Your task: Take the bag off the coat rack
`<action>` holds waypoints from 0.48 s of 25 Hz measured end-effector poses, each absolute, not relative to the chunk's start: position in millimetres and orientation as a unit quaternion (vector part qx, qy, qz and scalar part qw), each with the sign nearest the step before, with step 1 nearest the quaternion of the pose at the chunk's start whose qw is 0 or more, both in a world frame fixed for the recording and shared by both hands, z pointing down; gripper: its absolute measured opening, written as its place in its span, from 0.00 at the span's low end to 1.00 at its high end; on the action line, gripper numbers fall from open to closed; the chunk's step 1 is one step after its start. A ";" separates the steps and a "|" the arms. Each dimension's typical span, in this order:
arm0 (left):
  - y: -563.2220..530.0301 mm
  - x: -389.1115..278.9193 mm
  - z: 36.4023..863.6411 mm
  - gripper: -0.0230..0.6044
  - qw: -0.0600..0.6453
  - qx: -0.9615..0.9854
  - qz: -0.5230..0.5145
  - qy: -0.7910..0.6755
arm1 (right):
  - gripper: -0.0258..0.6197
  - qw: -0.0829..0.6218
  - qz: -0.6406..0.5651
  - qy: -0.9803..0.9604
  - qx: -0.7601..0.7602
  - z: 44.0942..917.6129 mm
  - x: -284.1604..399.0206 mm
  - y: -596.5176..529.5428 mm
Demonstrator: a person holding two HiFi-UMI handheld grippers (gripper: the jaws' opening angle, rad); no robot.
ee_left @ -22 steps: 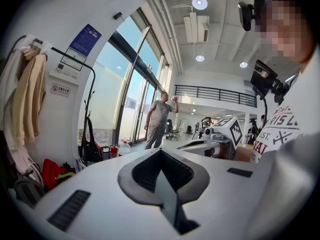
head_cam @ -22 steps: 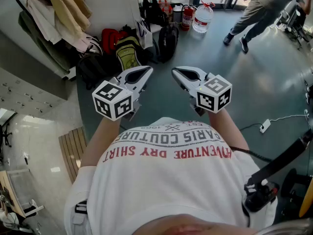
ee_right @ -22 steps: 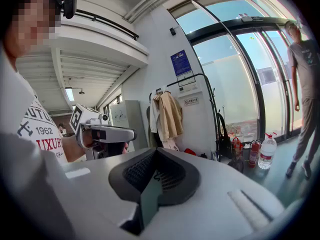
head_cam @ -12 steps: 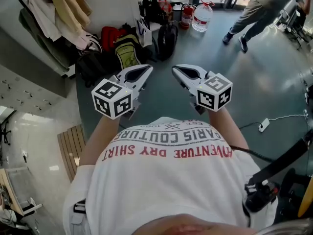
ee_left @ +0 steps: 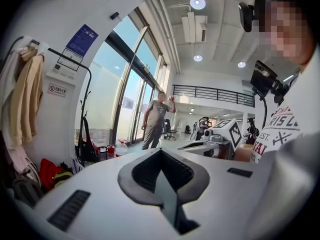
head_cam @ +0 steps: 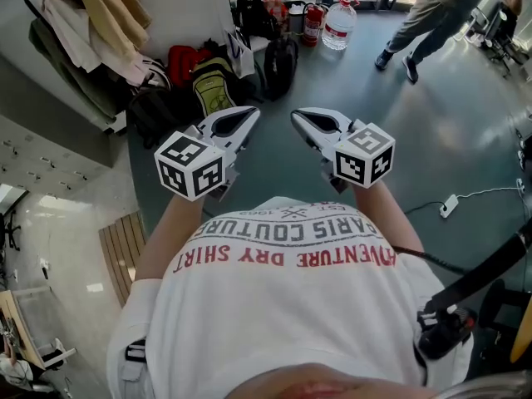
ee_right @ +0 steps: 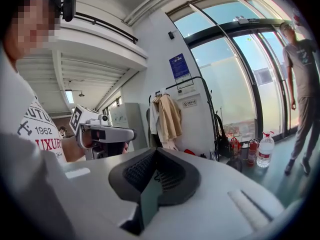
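Both closed on nothing — left gripper and right gripper, side by side mid-frame; black bag hanging on coat rack well beyond them, top centre. Forearms stretched forward — tips slightly down.

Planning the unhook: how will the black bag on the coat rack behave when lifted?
The black bag looks soft and hangs from long straps, so it will probably sag and swing. It hangs close by the coat rack pole, so it may knock against it. Its weight can't be judged from here.
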State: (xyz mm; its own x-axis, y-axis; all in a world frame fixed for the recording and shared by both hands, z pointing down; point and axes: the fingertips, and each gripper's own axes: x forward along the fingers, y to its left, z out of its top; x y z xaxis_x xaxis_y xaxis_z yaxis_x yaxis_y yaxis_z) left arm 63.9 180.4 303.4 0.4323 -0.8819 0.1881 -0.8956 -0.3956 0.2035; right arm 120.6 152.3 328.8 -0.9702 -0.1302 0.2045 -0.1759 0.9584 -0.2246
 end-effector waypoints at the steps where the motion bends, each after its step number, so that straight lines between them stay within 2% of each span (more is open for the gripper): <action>1: 179.9 66.1 303.8 0.04 0.139 0.835 0.023 -0.532 | 0.04 0.096 0.121 -0.985 0.079 329.8 123.4 152.1; 12: 170.4 94.1 316.4 0.04 0.160 0.844 0.016 -0.512 | 0.04 0.110 0.146 -0.977 0.112 345.4 164.8 144.7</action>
